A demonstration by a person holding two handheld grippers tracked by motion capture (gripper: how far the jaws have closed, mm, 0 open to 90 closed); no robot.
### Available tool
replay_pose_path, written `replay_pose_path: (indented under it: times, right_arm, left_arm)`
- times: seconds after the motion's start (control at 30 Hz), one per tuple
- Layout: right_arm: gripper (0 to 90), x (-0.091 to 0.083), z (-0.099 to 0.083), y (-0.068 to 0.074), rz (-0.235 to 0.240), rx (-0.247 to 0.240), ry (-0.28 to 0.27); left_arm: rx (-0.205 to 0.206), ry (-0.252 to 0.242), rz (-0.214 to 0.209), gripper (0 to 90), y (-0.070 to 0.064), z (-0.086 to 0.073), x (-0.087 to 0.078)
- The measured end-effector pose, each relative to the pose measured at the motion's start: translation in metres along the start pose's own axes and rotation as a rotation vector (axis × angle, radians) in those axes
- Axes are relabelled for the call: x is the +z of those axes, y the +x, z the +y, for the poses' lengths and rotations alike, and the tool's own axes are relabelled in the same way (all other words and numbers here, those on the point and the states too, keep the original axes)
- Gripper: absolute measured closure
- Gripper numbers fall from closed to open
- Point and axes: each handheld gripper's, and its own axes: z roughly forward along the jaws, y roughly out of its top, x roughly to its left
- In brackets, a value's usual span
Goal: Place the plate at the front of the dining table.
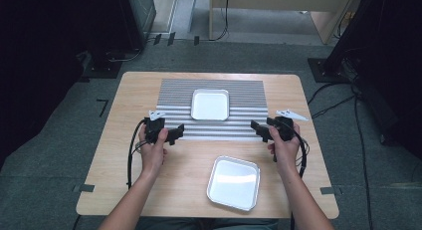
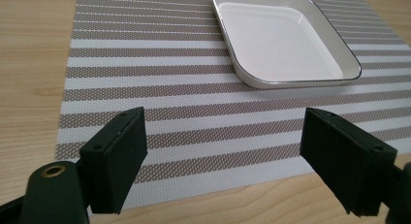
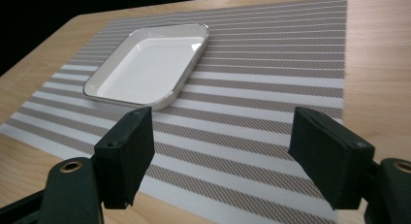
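Trays, two of them, white, squarish, round-cornered, shallow, smooth and glossy. One tray on the mat [image 1: 210,104], ahead of and between the two claws, apart from both. The other, the near tray [image 1: 234,182], on bare wood behind the right claw [image 1: 260,130], close to the person's right forearm, seen from the high view and not from either claw's own camera.

Left claw [image 1: 175,134] held at the near left edge of the striped placemat [image 1: 249,93], jaws spread wide with nothing between them. Right claw likewise spread and empty, at the mat's near right edge. Both jaws turned inward toward each other in the high view, a grey three-cornered plate riding on top of each claw and a black cable trailing back along each wrist.

Left gripper view: finer detail. Woven mesh texture of the striped placemat [image 2: 194,88], bands of pale and brownish grey; a thin dark line along the rim of the tray on the mat [image 2: 286,40], lying ahead and to the right of the left claw [image 2: 223,161]. Blocky matt black jaw pads, a brass-coloured eyelet at the left one's base.

Right gripper view: same tray on the mat [image 3: 150,66], ahead and left of the right claw [image 3: 220,158], a silvery edge to its rim, light wood grain of the tabletop [image 3: 383,64] past the mat's edge.
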Motion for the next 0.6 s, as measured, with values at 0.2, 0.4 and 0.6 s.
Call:
replay_pose_path:
  times: [0.2,0.4,0.6]
  right_arm:
    - [22.9,-0.021,-0.011,-0.003,-0.023,-0.073,0.012]
    - [22.3,-0.035,-0.028,-0.004,-0.037,-0.117,0.042]
    - [21.8,-0.050,-0.043,-0.013,-0.064,-0.119,0.056]
  left_arm:
    - [0.015,-0.010,0.016,17.1,0.017,-0.011,-0.016]
    - [-0.006,-0.016,0.026,17.1,0.037,-0.019,-0.029]
    - [0.009,-0.002,0.045,17.1,0.051,-0.034,-0.041]
